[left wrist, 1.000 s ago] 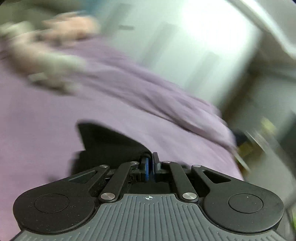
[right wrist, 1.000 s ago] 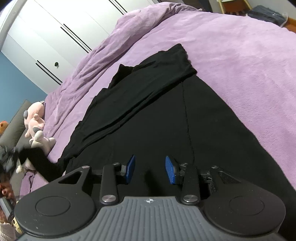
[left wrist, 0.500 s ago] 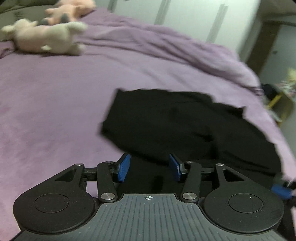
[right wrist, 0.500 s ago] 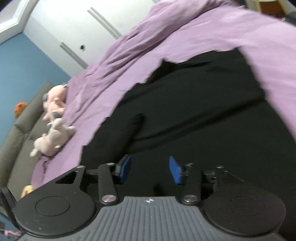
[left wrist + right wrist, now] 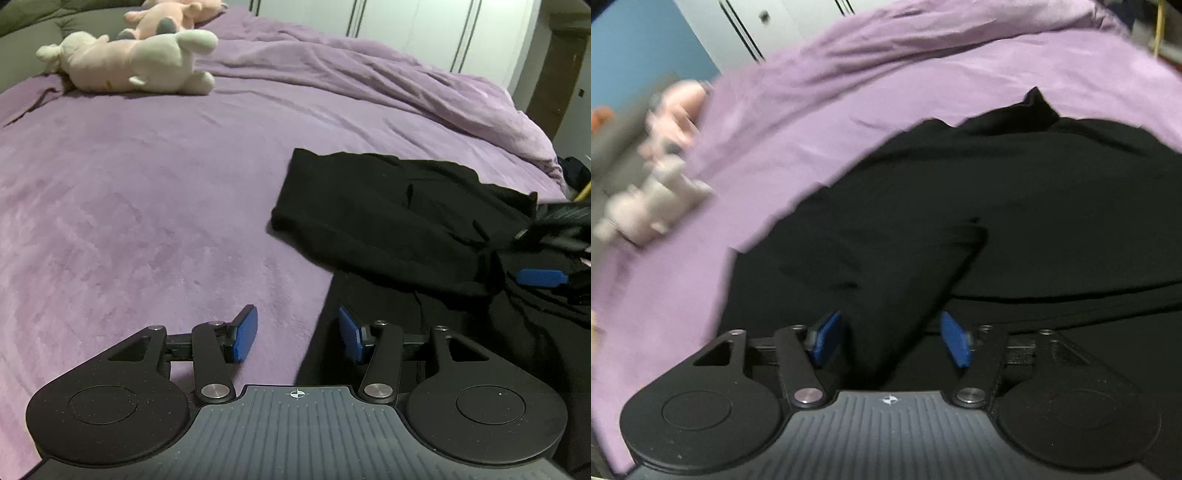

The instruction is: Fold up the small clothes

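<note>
My left gripper (image 5: 298, 334) hangs with its jaws apart and nothing between them. The left edge of the black garment (image 5: 399, 225) runs right up between the blue pads (image 5: 244, 334): purple blanket (image 5: 147, 206) under the left pad, black cloth under the right one. Ahead and to the right of those jaws, a folded-over flap of the garment lies on top of the rest, its near corner just beyond the right pad. Far ahead and to the left, two plush toys (image 5: 140, 66) rest on the blanket, well apart from the cloth. At the right edge of this view I catch a blue pad of my right gripper (image 5: 541, 277) sitting over the cloth.

Over to the right wrist view: right gripper (image 5: 892, 339), jaws apart as well, gripping nothing. The garment (image 5: 1015, 206) fills almost everything ahead of them. A narrow folded strip of it, possibly a sleeve, reaches toward the gap between the pads (image 5: 827, 338), though this picture is blurred and I cannot tell whether cloth touches either pad. The blanket (image 5: 886, 85) shows beyond and left of the jaws, with the toys (image 5: 653, 199) smeared at far left.
</note>
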